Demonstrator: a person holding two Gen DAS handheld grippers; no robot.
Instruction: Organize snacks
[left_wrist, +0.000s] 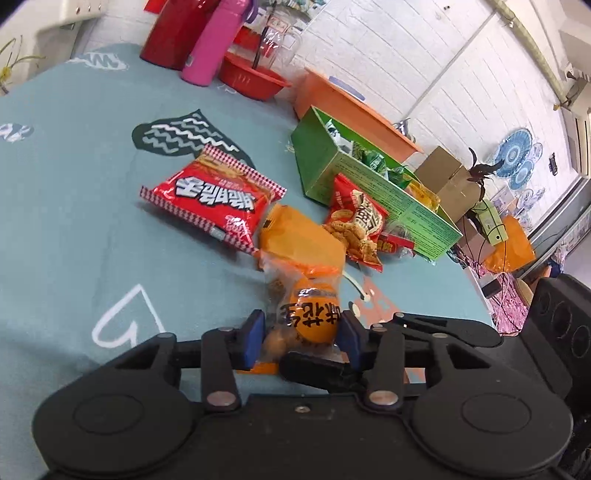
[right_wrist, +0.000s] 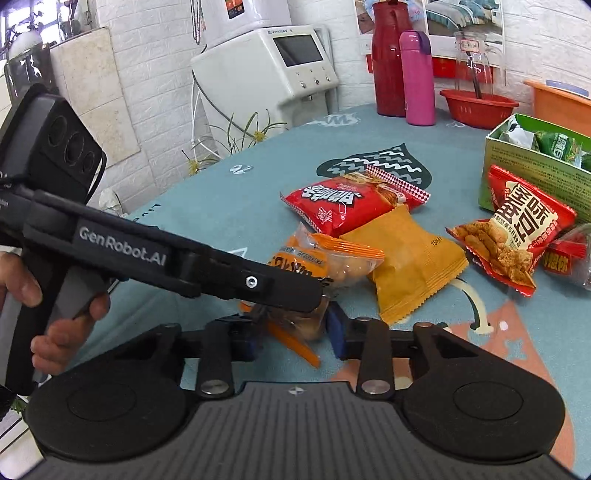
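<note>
I work in a home living area: a cloth-covered tabletop (right_wrist: 229, 199), a water dispenser (right_wrist: 266, 62) against white brick-pattern wall (right_wrist: 155, 48), thermos flasks (right_wrist: 417, 77) and a potted plant (right_wrist: 236, 140) alongside.

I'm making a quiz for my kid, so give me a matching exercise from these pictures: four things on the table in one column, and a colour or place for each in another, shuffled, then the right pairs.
Things:
1. thermos bottle
2. open cardboard box
3. clear-windowed orange snack bag
4. plain mustard packet

Descriptions:
A. green, with packets inside
B. lying partly on the red checkered-edge bag
C. pink, standing by the red jug
D. between the blue pads of the left gripper

Pairs: 1-C, 2-A, 3-D, 4-B
</note>
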